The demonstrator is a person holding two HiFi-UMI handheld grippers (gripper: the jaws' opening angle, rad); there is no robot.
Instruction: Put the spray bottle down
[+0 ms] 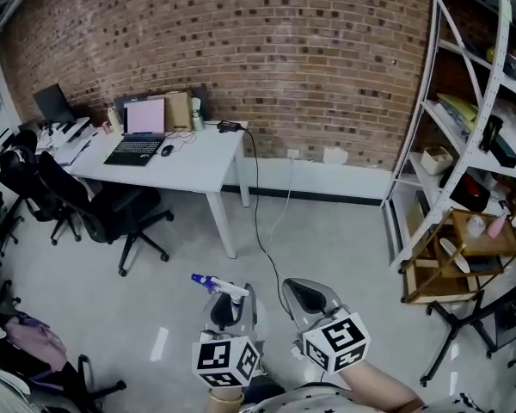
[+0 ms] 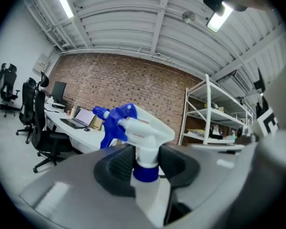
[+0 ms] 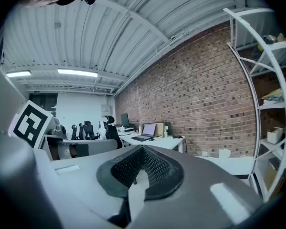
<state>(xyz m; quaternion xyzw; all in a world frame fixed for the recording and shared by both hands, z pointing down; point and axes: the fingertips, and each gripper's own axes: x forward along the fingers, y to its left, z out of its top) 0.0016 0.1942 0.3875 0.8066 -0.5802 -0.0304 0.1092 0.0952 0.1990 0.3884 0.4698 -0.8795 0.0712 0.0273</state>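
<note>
Spray bottle [image 2: 142, 128] is mid-air, neck clamped in left gripper [image 2: 145, 163], head up, nozzle forward. Right gripper [image 3: 142, 168] closed, empty, just beside. White desk [image 1: 198, 166] well ahead-left.

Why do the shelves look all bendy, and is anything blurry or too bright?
Head view: the wide lens bows the white shelves at the right edge, and a pale glare streak sits on the floor. Left gripper view: the spray bottle is fairly sharp, but the ceiling lamp burns out white. Right gripper view: the shelves curve too, the near jaws look soft, corners go black.
</note>
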